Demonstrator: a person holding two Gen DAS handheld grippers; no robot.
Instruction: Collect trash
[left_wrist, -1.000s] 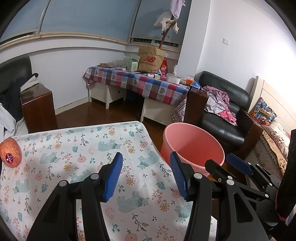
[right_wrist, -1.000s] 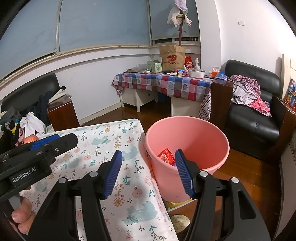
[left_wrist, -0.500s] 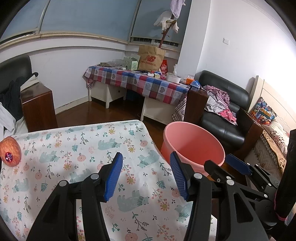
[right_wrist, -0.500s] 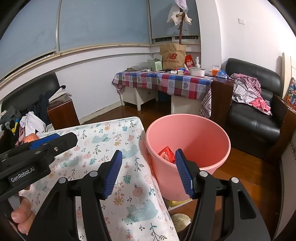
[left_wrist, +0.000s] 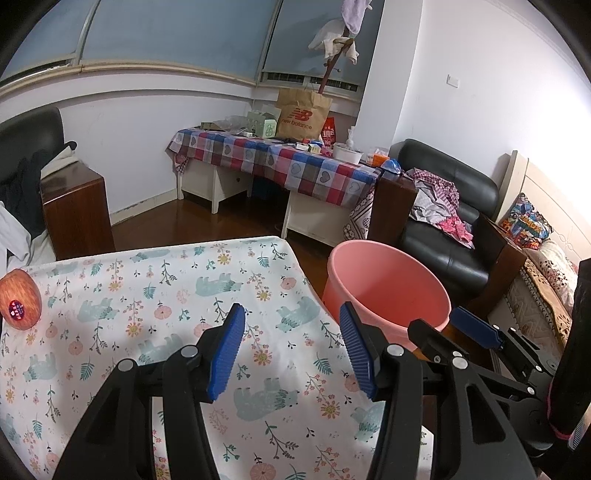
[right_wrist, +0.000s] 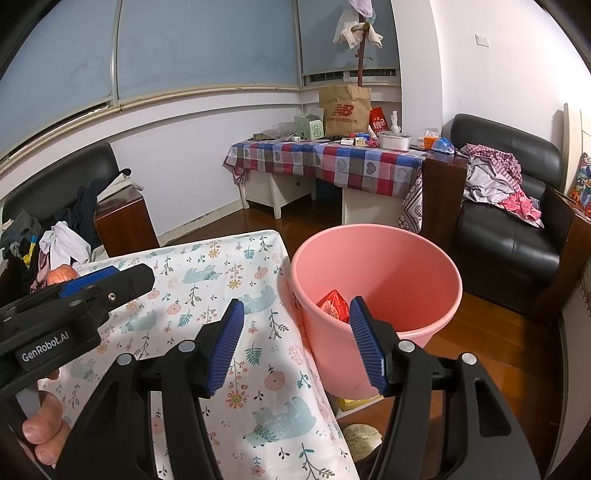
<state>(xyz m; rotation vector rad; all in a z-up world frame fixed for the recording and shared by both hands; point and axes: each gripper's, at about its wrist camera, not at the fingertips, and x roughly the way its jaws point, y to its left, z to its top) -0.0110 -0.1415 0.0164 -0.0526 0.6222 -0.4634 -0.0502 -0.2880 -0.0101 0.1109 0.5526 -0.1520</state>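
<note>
Hovering with jaws apart and empty, left hand-held gripper (left_wrist: 291, 350) and right hand-held gripper (right_wrist: 293, 347) overlook the desk (left_wrist: 155, 295). Red wrapper (right_wrist: 334, 302) lies inside pink bucket (right_wrist: 406, 258); scan for remaining litter, sparing the apple (left_wrist: 19, 298).

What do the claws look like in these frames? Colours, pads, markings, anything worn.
Both claws are black plastic frames with two fingers, silver pivot screws and ribbed blue pads. Left claw; right claw. The left claw's body, seen from the right wrist, carries white "GenRobot.AI" lettering. Bare fingers grip its handle; no glove or sleeve shows there. At the left view's right edge, a dark sleeve with a pink cuff. No cables show.
</note>
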